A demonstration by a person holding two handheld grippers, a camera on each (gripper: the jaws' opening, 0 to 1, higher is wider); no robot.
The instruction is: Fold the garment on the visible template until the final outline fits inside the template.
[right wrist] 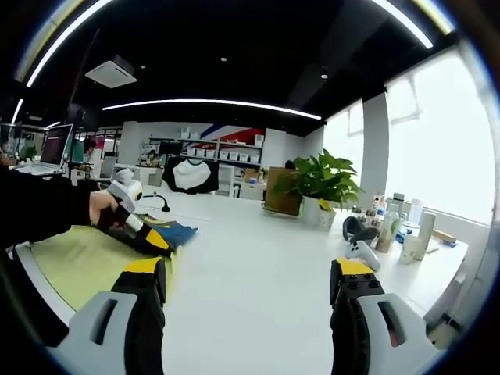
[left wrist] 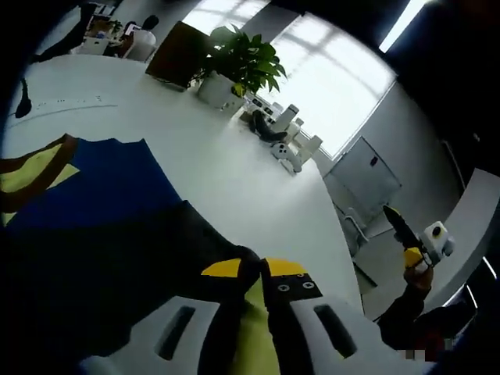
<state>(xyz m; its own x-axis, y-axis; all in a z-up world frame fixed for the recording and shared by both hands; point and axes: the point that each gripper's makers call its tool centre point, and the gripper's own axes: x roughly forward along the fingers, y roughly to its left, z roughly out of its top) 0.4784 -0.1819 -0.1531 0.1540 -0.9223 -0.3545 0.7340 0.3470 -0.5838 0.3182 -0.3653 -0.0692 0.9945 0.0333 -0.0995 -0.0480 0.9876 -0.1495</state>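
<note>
The left gripper (left wrist: 262, 275) is pinching the garment (left wrist: 101, 211) with its jaws closed, mid-fold, lifting it over the yellow-green template (right wrist: 78, 262) on the table (right wrist: 258, 266). The right gripper (right wrist: 254, 289) is hanging wide open, holding nothing — next it likely needs to come in and grab another edge.

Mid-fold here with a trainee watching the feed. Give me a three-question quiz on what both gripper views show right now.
1. True or false: the left gripper has its jaws shut on the garment.
2. How do the right gripper's jaws stand? A) shut on cloth B) wide apart with nothing between C) shut on a bottle
3. Fill in: in the right gripper view, the garment lies on a yellow-green ____.

Key:
1. True; the tips meet over dark fabric.
2. B; bare white table shows between them.
3. Template, a mat at the table's near left, where a hand holds the left gripper.
</note>
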